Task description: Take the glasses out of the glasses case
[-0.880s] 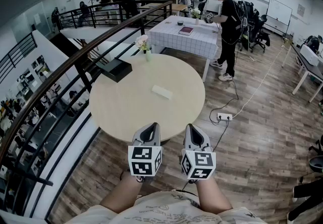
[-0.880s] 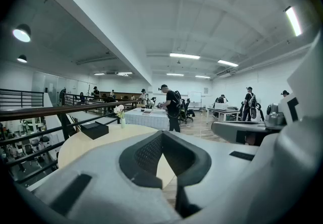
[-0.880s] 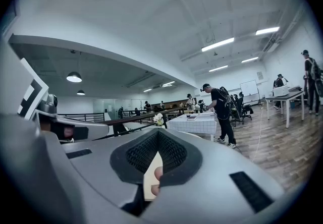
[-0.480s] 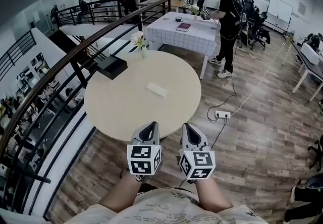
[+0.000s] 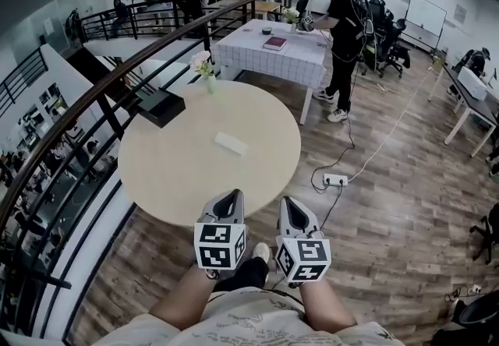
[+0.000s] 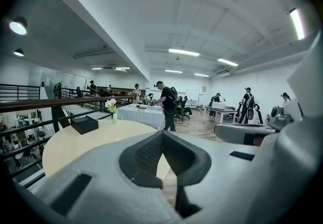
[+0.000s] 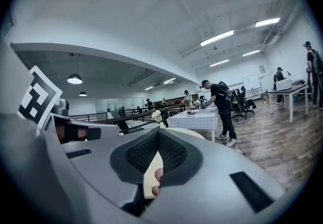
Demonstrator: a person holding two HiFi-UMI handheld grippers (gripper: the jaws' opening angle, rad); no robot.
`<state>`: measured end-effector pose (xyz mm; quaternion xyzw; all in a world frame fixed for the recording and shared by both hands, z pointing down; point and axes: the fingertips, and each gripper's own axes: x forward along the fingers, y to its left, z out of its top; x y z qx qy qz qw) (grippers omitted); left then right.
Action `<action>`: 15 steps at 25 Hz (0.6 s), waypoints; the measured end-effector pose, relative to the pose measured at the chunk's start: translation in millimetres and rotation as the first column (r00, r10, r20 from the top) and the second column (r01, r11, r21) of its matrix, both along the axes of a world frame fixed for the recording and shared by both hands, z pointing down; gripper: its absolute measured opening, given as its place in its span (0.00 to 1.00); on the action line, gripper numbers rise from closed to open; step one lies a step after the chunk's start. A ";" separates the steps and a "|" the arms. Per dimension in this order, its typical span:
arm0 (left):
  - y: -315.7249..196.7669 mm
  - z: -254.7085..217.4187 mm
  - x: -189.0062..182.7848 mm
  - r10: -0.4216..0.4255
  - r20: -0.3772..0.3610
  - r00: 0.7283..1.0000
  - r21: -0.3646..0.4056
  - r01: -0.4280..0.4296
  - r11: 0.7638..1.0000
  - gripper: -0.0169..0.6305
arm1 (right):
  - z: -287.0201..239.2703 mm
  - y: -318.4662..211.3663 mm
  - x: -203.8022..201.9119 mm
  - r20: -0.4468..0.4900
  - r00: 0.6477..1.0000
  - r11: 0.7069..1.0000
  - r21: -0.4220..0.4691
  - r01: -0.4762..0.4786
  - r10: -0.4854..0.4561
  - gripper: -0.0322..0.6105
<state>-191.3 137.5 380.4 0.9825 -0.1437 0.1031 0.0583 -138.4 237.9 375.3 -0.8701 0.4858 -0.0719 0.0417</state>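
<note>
A pale, flat glasses case (image 5: pixel 231 143) lies closed near the middle of the round wooden table (image 5: pixel 171 173); no glasses are visible. Both grippers hover in front of the table's near edge, well short of the case. My left gripper (image 5: pixel 230 199) is shut and holds nothing. My right gripper (image 5: pixel 290 207) sits beside it, also shut and holding nothing. In the left gripper view the left gripper (image 6: pixel 162 135) points over the table (image 6: pixel 75 142). In the right gripper view the right gripper (image 7: pixel 159 134) hides most of the table.
A black box (image 5: pixel 160 108) and a vase of flowers (image 5: pixel 204 70) stand at the table's far left rim, by a dark railing (image 5: pixel 93 111). A person (image 5: pixel 337 40) stands at a checked table (image 5: pixel 273 56) behind. A power strip and cable (image 5: pixel 335 179) lie on the wood floor to the right.
The whole view has shifted: table and case have slid left and slightly up in the frame. A shoe now shows between the grippers. Both grippers stay shut, side by side.
</note>
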 end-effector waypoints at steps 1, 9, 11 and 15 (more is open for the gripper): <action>0.1 -0.2 6.0 0.007 0.001 1.000 0.000 -0.007 1.000 0.05 | -0.7 0.3 4.5 -0.003 1.000 1.000 0.003 -0.005 0.005 0.06; -4.5 1.9 67.0 0.060 -0.011 0.998 -0.014 -0.060 0.998 0.05 | -3.3 -9.8 52.1 -0.041 0.999 0.999 -0.019 -0.028 0.027 0.06; -8.5 5.3 84.9 0.068 -0.014 0.998 -0.020 -0.068 0.997 0.05 | -0.7 -14.8 65.0 -0.046 0.999 0.999 -0.025 -0.026 0.025 0.06; -20.8 9.8 117.7 0.073 -0.015 0.997 -0.030 -0.074 0.997 0.05 | 6.3 -30.7 94.4 -0.047 0.999 0.999 -0.048 -0.016 0.014 0.06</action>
